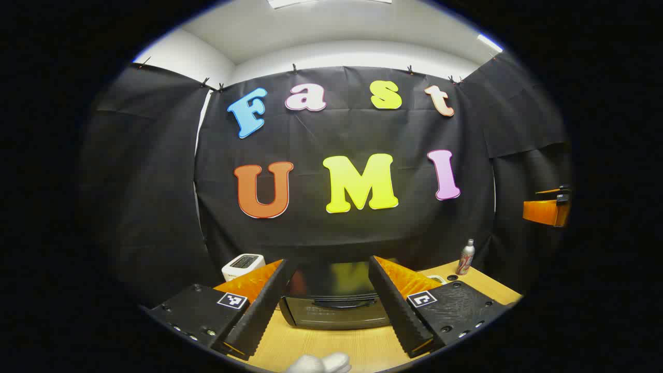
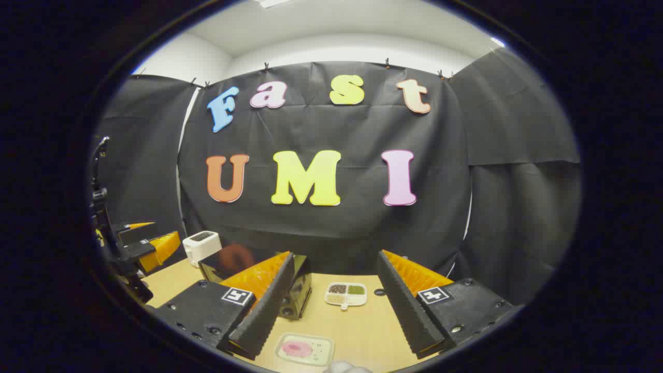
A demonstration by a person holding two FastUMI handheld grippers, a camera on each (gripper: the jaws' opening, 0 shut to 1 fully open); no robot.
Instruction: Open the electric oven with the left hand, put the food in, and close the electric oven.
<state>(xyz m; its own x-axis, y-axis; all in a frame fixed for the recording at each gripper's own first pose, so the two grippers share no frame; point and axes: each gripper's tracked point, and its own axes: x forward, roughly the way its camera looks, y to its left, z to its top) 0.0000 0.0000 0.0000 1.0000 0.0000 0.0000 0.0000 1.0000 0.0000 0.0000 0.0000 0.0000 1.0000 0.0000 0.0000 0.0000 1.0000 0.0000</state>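
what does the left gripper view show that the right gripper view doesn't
Left gripper view: the oven's closed front door with its handle, seen head-on between open fingers, and a can at the table's back right.
Right gripper view: a divided dish of grains and a tray holding pink food on the table.
Shared: the black oven, the white toaster and the wooden table.
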